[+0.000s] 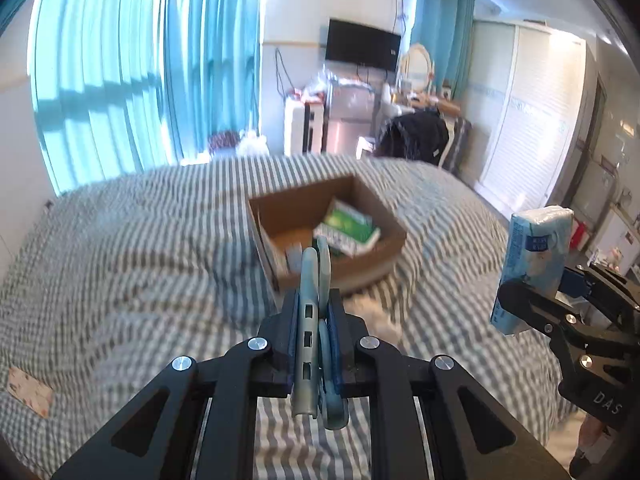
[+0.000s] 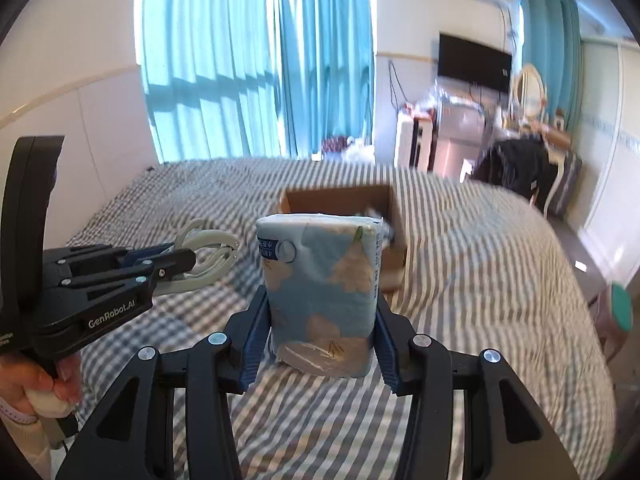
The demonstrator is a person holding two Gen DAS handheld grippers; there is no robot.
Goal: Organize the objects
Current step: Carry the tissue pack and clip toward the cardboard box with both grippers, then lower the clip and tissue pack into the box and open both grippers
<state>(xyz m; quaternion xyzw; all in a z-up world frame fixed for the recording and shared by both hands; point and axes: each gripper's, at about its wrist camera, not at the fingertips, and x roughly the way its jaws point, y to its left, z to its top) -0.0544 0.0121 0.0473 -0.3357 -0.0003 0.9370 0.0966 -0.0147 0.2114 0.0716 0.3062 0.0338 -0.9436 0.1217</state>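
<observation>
My left gripper point(image 1: 316, 312) is shut on a grey-green plastic clip point(image 1: 310, 320), held above the striped bed; it also shows in the right wrist view point(image 2: 176, 264) with the clip point(image 2: 208, 254) sticking out. My right gripper point(image 2: 322, 320) is shut on a blue tissue pack point(image 2: 320, 292), held upright above the bed; the pack also shows in the left wrist view point(image 1: 532, 268). An open cardboard box point(image 1: 384, 216) sits on the bed ahead of both grippers, with a green-and-white packet point(image 1: 348, 230) inside. The tissue pack hides part of the box point(image 2: 336, 198) in the right wrist view.
The bed point(image 1: 120, 260) has a grey-and-white striped cover. Blue curtains point(image 1: 140, 80) hang behind it. A TV point(image 1: 362, 44), a dresser with a mirror point(image 1: 418, 66) and a white wardrobe point(image 1: 528, 120) stand at the far right. A small patterned card point(image 1: 30, 394) lies at the bed's left.
</observation>
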